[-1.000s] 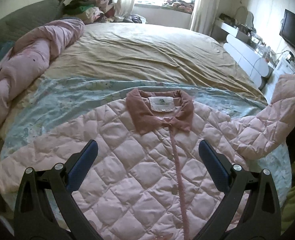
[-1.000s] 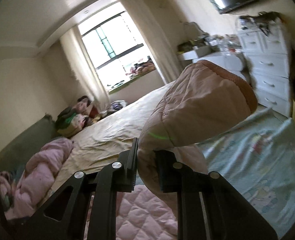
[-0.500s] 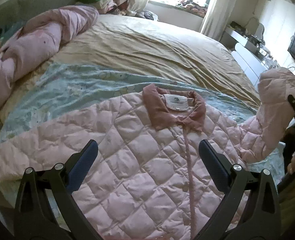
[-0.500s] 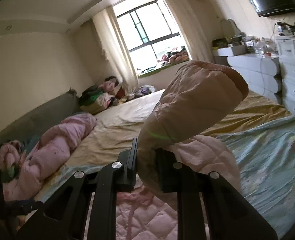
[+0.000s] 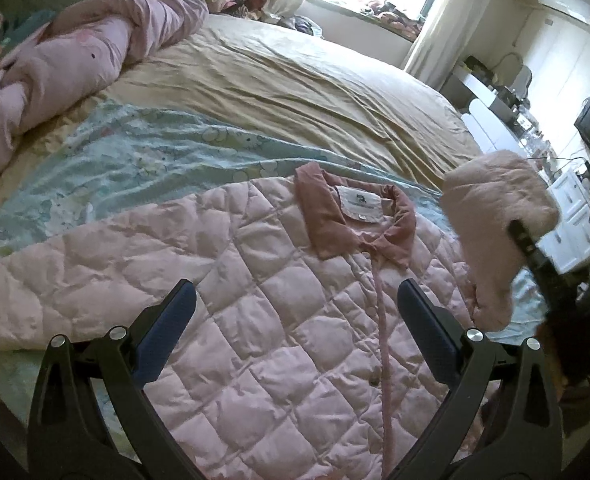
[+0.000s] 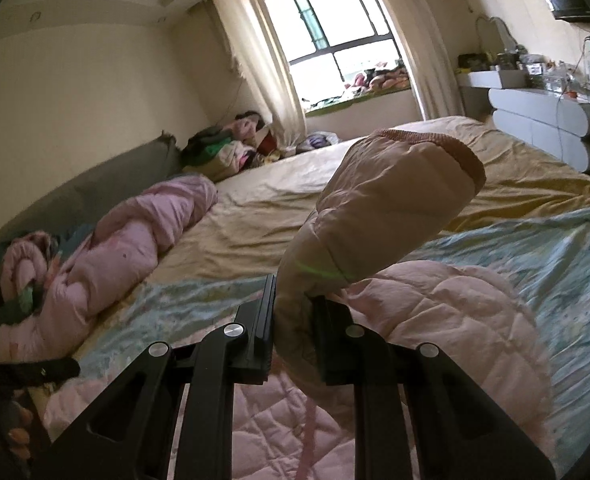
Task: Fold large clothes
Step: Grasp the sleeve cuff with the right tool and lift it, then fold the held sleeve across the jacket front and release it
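Pink quilted jacket [image 5: 255, 320] spread front-up on the bed [image 5: 295, 92], filling the lower half of the left wrist frame – darker pink collar [image 5: 327, 216] near centre. Left tongs [image 5: 295, 320] spread wide above the jacket's chest, nothing between the blue pads [image 5: 167, 332]. Right tongs [image 6: 293, 320] pressed together on the jacket's sleeve [image 6: 383, 216] – cuff end raised off the bed, centre of the right wrist frame. Rumpled pink duvet [image 5: 63, 60] at upper left
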`<action>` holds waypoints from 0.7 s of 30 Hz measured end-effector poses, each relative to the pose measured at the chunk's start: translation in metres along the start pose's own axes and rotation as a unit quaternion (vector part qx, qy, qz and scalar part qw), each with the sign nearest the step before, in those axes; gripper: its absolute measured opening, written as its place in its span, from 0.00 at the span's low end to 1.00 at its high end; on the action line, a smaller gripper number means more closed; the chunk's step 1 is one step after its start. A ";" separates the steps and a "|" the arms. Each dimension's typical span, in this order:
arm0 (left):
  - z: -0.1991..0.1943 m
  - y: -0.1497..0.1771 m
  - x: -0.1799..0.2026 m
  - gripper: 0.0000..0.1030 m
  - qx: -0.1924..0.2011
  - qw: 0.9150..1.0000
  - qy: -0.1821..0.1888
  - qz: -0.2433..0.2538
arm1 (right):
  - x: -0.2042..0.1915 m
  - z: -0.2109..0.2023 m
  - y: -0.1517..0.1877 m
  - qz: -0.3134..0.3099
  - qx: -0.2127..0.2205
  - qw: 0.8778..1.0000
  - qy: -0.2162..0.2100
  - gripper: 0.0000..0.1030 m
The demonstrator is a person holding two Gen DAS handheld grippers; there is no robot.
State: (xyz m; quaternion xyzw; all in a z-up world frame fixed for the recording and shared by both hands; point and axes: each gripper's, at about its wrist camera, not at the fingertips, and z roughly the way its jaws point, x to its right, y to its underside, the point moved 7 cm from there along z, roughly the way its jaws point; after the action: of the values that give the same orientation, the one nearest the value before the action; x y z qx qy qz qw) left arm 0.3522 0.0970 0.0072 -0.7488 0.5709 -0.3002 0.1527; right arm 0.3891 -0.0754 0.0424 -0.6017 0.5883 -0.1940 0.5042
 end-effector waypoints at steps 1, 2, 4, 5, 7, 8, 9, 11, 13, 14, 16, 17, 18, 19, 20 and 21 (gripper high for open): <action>0.004 0.001 -0.002 0.92 -0.003 1.000 0.006 -0.002 | -0.003 0.005 0.004 -0.002 -0.005 1.000 -0.001 0.15; 0.007 0.003 -0.004 0.92 -0.006 1.000 0.008 -0.004 | -0.007 0.011 0.012 -0.003 -0.012 1.000 -0.002 0.15; 0.013 0.006 -0.009 0.92 -0.012 1.000 0.009 -0.008 | -0.014 0.021 0.024 -0.009 -0.024 1.000 -0.001 0.15; 0.015 0.007 -0.011 0.92 -0.014 1.000 0.009 -0.009 | -0.018 0.026 0.031 -0.012 -0.031 0.999 -0.002 0.15; 0.021 0.010 -0.016 0.92 -0.018 1.000 0.010 -0.014 | -0.023 0.036 0.049 -0.017 -0.049 0.999 -0.002 0.15; 0.023 0.011 -0.017 0.92 -0.020 1.000 0.011 -0.015 | -0.025 0.039 0.057 -0.020 -0.058 0.998 -0.003 0.15; 0.025 0.013 -0.019 0.92 -0.022 1.000 0.012 -0.017 | -0.028 0.044 0.066 -0.023 -0.068 0.997 -0.003 0.15; 0.029 0.016 -0.022 0.92 -0.026 0.999 0.013 -0.020 | -0.031 0.052 0.088 -0.027 -0.093 0.995 -0.005 0.16; 0.032 0.018 -0.024 0.92 -0.029 0.999 0.016 -0.022 | -0.033 0.058 0.106 -0.025 -0.116 0.993 -0.008 0.17; 0.034 0.019 -0.025 0.92 -0.031 0.999 0.016 -0.025 | -0.034 0.060 0.114 -0.021 -0.123 0.992 -0.011 0.18; 0.036 0.022 -0.028 0.92 -0.035 0.999 0.017 -0.028 | -0.036 0.059 0.127 -0.011 -0.133 0.991 -0.020 0.21; 0.038 0.022 -0.029 0.92 -0.035 0.999 0.017 -0.030 | -0.037 0.059 0.132 -0.003 -0.144 0.989 -0.029 0.28; 0.039 0.023 -0.031 0.92 -0.037 0.999 0.016 -0.032 | -0.039 0.060 0.136 0.003 -0.153 0.988 -0.035 0.32; 0.040 0.024 -0.031 0.92 -0.038 0.999 0.017 -0.034 | -0.040 0.059 0.142 0.014 -0.164 0.985 -0.043 0.42; 0.041 0.025 -0.032 0.92 -0.040 0.998 0.019 -0.036 | -0.040 0.056 0.143 0.020 -0.166 0.985 -0.046 0.51; 0.041 0.025 -0.032 0.92 -0.041 0.998 0.020 -0.037 | -0.041 0.052 0.145 0.029 -0.163 0.985 -0.051 0.54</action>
State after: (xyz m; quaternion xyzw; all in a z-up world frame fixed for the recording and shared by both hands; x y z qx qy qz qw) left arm 0.3535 0.1153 -0.0482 -0.7692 0.5572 -0.2968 0.0991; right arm 0.3482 0.0105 -0.0850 -0.6679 0.6024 -0.0498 0.4343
